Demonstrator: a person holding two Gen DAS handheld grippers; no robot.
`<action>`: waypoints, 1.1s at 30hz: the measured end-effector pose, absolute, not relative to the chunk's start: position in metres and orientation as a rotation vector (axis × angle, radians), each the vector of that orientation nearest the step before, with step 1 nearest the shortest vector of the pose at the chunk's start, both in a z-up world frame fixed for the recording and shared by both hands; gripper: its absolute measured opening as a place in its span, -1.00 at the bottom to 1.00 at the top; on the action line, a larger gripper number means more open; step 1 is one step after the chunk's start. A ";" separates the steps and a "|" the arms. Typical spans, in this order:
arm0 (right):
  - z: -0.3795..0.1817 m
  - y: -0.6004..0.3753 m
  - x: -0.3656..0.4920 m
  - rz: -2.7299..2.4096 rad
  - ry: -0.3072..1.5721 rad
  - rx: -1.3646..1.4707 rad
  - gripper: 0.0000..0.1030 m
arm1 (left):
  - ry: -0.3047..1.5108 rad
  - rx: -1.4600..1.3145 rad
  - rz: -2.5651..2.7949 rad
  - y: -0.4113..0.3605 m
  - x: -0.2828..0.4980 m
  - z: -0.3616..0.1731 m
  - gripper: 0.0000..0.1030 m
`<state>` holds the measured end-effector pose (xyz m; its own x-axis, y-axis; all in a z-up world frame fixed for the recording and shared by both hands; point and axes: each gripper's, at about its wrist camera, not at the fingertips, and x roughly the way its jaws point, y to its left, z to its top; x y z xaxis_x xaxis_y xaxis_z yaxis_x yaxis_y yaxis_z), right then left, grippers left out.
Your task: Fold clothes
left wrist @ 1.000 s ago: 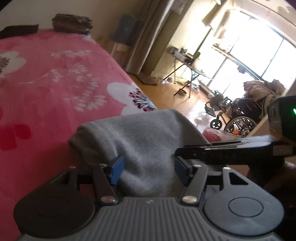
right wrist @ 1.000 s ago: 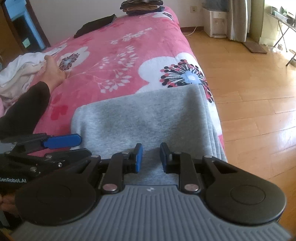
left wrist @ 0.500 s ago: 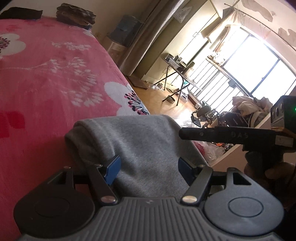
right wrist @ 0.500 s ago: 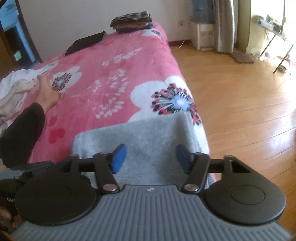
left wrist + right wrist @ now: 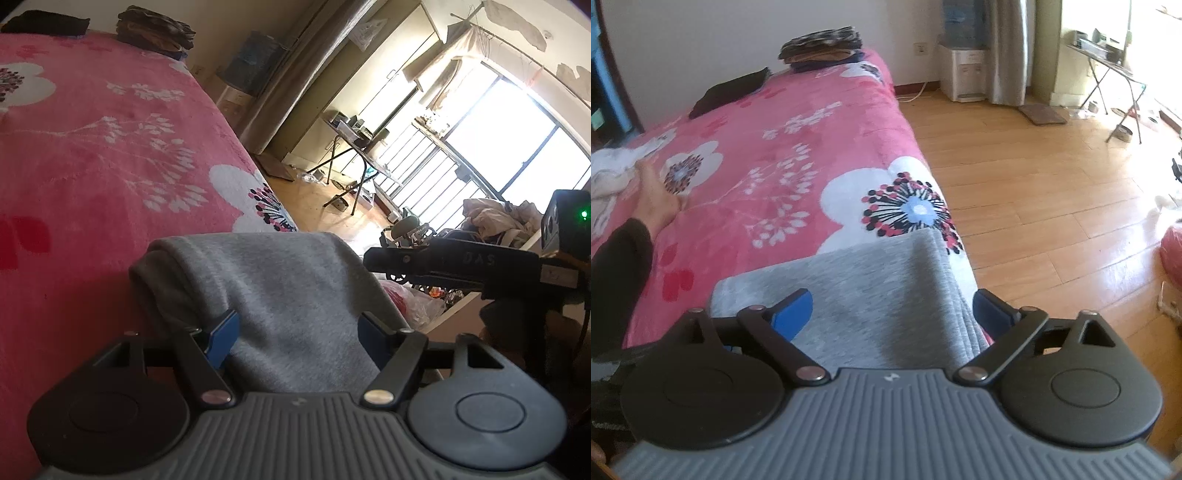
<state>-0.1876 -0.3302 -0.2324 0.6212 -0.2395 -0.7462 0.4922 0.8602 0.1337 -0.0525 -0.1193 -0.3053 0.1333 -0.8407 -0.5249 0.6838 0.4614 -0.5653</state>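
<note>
Now folded grey garment (image 5: 871, 295) is lying at the pink floral bed's (image 5: 798, 155) corner.
Right tool (image 5: 892, 314) is spreading its jaws above it, gripping nothing; left tool (image 5: 295, 332) is hovering released; wooden floor (image 5: 1034, 192) is stretching rightward; "DAS" lettering is showing.

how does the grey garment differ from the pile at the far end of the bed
The grey garment is one plain light-grey piece lying flat at the near corner of the bed, its edge hanging over the side. The pile is several dark, patterned pieces stacked near the wall. Both rest on the pink blanket.
</note>
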 end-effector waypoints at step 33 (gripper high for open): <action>-0.233 -0.310 -0.183 -0.522 0.750 0.085 0.97 | 0.888 -0.176 -1.119 -0.122 -0.058 -0.305 0.47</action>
